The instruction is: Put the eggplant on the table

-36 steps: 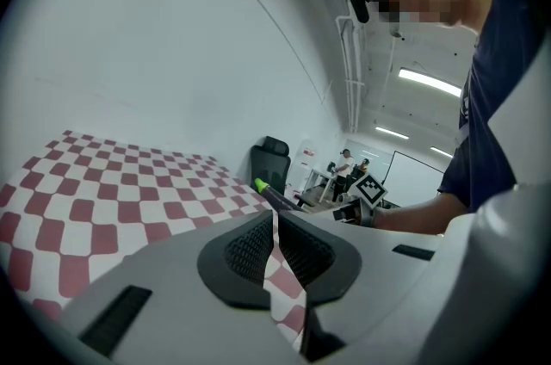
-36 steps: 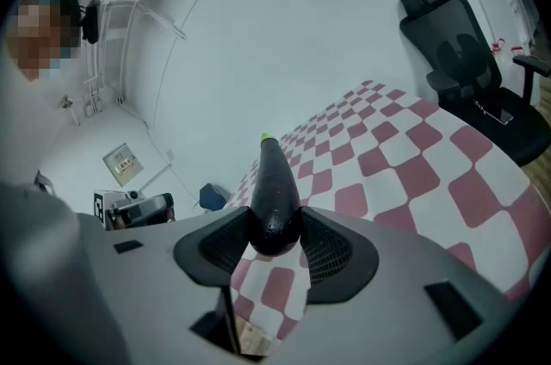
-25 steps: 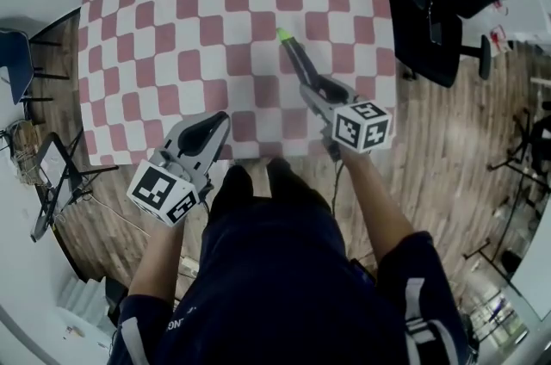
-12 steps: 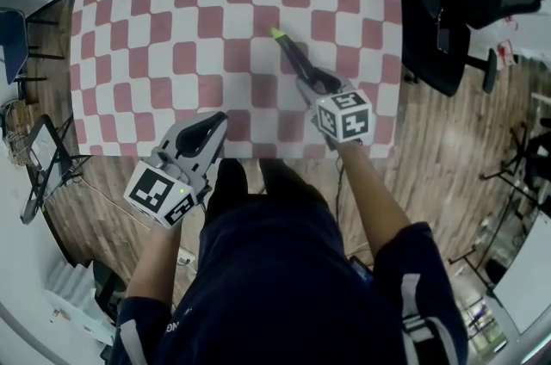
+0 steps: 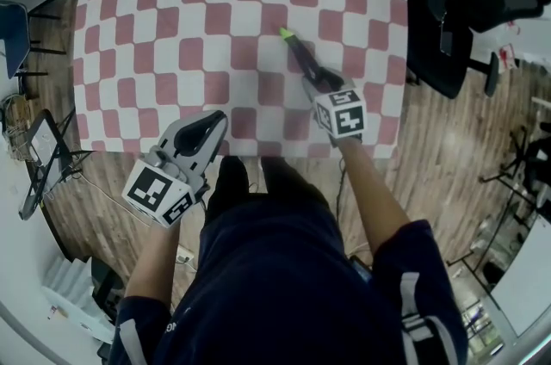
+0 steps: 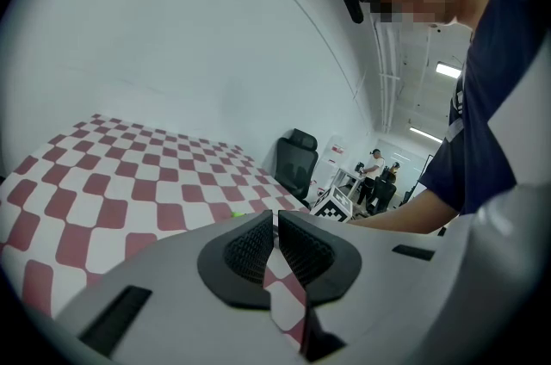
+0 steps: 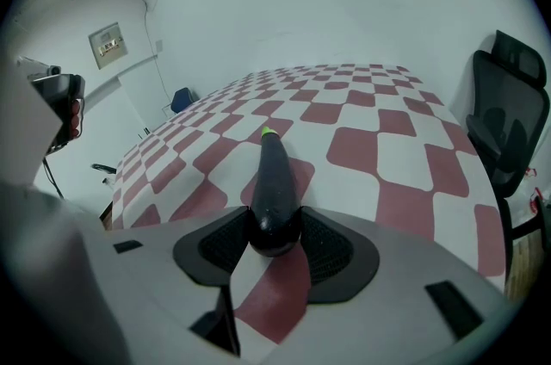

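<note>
Left gripper [image 6: 275,227]: jaws together, nothing between them. Right gripper [image 7: 275,225]: pads pinch the eggplant's [image 7: 273,170] blunt end. Its body runs ahead of the fingers, green stem tip farthest, low over the table [image 7: 392,152]; contact unclear. Likely light and firm, with slippery glossy skin that bruises under a hard squeeze. End hold lets it lever; nearer mid-body would sit steadier.

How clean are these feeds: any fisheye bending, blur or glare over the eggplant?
Head view: heavy fisheye bows the checkered tablecloth, eggplant sharp, light even, no glare. Right gripper view: dark round vignette, eggplant crisp in the right hand-held gripper. Left gripper view: mosaic patch upper right, left hand-held gripper in focus.
</note>
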The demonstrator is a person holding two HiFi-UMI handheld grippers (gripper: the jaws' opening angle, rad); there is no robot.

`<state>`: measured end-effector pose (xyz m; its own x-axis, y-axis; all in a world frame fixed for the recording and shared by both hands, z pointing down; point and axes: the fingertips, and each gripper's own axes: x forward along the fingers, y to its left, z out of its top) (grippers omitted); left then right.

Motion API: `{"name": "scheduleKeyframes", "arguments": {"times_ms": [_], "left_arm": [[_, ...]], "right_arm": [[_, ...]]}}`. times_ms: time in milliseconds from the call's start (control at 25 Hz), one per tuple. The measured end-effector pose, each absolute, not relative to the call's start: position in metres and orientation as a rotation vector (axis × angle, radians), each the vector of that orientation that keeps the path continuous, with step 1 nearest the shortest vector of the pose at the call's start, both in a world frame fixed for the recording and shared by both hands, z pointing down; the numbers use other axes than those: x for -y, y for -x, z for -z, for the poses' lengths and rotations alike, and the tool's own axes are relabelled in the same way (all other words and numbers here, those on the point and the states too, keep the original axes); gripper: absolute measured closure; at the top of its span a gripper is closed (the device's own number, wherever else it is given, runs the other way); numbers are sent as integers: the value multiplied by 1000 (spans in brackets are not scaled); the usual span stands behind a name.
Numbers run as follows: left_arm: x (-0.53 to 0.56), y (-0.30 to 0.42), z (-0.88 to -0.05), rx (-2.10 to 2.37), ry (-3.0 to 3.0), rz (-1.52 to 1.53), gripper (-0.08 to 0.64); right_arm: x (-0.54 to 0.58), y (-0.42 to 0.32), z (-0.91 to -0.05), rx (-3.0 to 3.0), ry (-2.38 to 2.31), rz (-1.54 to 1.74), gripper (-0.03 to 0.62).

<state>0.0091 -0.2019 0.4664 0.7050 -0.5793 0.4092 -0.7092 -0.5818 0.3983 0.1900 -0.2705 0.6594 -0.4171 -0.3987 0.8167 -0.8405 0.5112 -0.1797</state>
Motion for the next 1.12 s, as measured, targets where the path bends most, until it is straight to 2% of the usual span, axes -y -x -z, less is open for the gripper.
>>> {"name": "scheduleKeyframes", "arguments": {"times_ms": [240, 320, 480, 1000, 1120], "left_arm": [[197, -2, -465, 972, -2379, -320, 520], [195, -1, -465, 965, -2381, -321, 520], [192, 1, -462, 947, -2396, -321, 520], [179, 16, -427, 925, -2492, -259, 520], [176, 21, -415, 919, -2517, -240, 520]], "right_arm": [[268, -190, -662, 2010, -1031, -765, 387], [267, -189, -660, 2012, -1037, -769, 351], [267, -189, -652, 2025, -1065, -762, 344], [241, -180, -567, 2174, -1188, -786, 344], [232, -172, -538, 2232, -1215, -792, 369]]}}
